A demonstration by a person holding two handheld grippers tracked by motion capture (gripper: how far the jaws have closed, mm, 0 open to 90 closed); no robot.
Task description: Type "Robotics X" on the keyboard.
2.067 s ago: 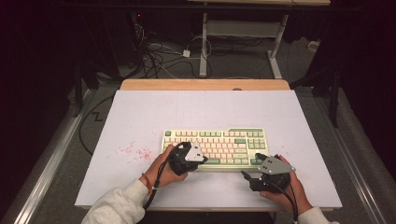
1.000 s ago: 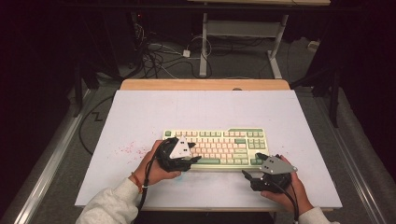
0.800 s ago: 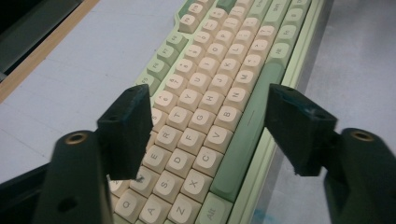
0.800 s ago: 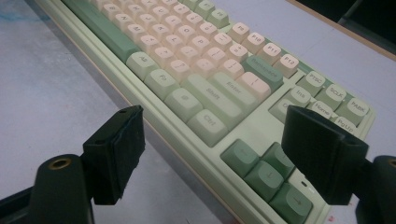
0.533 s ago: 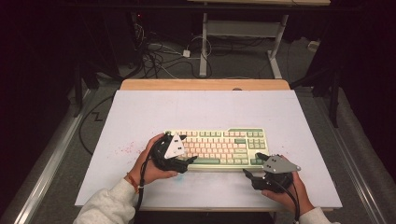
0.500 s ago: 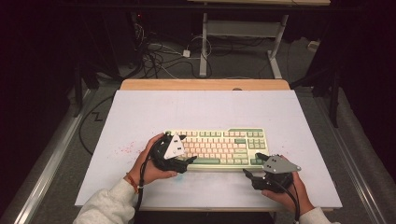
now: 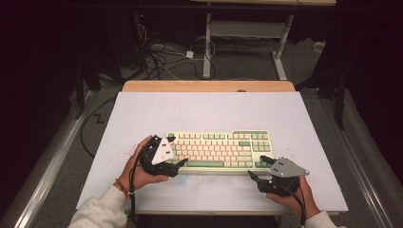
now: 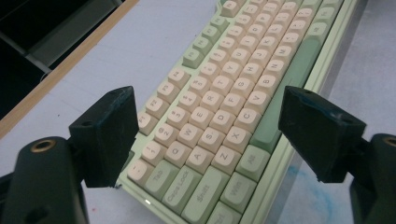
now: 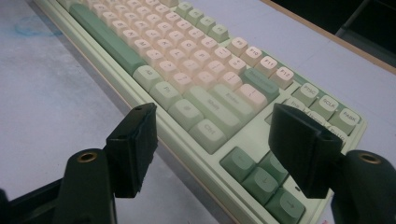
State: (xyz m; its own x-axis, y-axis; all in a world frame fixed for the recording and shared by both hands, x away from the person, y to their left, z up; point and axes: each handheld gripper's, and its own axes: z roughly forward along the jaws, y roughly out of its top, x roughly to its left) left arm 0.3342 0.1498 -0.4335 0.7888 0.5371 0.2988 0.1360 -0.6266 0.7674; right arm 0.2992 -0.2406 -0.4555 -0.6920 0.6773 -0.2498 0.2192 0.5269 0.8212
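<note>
A pale green keyboard (image 7: 223, 151) with cream keys lies flat on the white table top (image 7: 209, 111), towards the near side. My left gripper (image 7: 177, 151) is open at the keyboard's left end. Its jaws stand wide apart, one by the far left corner and one over the near edge. The left gripper view looks along the key rows (image 8: 224, 93) between the two black jaws of the left gripper (image 8: 215, 135). My right gripper (image 7: 258, 167) is open just in front of the keyboard's right near corner, and the arrow keys (image 9: 261, 175) lie between its jaws (image 9: 219, 149).
Faint red stains (image 7: 124, 151) mark the table left of the keyboard, and a blue smear (image 7: 190, 177) lies in front of it. A wooden strip (image 7: 209, 86) edges the far side. Cables (image 7: 166, 59) and a metal frame (image 7: 247, 33) stand on the floor beyond.
My left gripper has shifted left and up and turned, so that its open jaws now straddle the keyboard's left end. The right gripper has barely moved.
</note>
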